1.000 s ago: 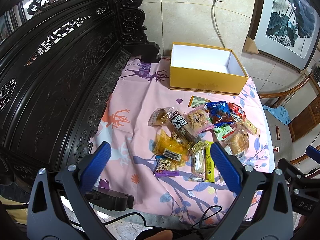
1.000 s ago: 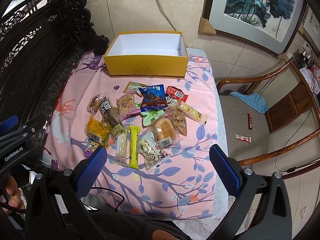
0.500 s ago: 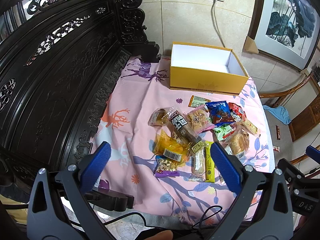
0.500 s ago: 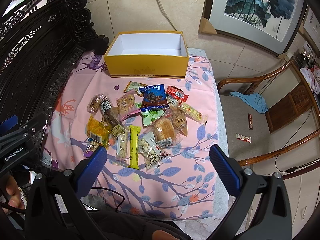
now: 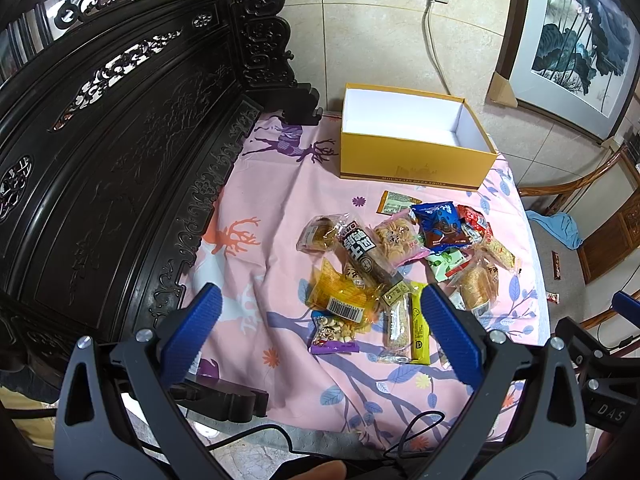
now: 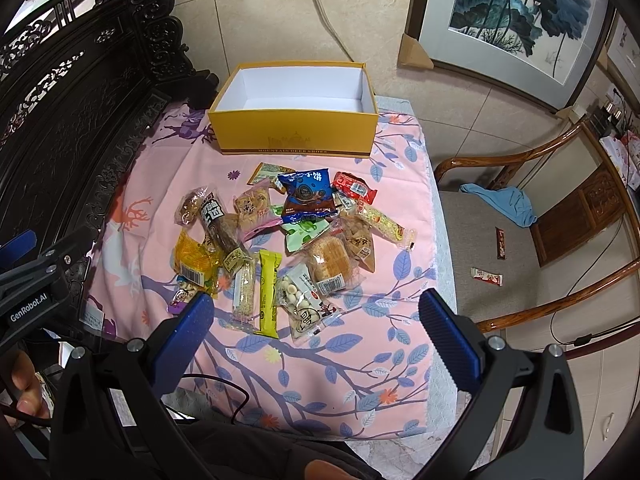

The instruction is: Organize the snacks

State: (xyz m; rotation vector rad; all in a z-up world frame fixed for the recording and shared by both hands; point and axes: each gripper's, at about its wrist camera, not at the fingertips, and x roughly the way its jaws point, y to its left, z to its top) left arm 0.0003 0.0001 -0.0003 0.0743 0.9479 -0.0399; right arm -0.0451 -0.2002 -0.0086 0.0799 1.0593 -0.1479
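left gripper (image 5: pixel 320 312): jaws spread wide, empty, above near edge of pink cloth (image 5: pixel 280 184) | right gripper (image 6: pixel 316 312): jaws spread wide, empty | snacks (image 6: pixel 288 236): loose pile mid-cloth, untouched | yellow box (image 6: pixel 296 132): open, white inside, behind pile at far edge of cloth

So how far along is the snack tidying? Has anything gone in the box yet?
Nothing looks done: the yellow box shows only its white inside. Nothing is in hand: left gripper and right gripper are both open. All is left: the snack pile lies on the pink cloth.
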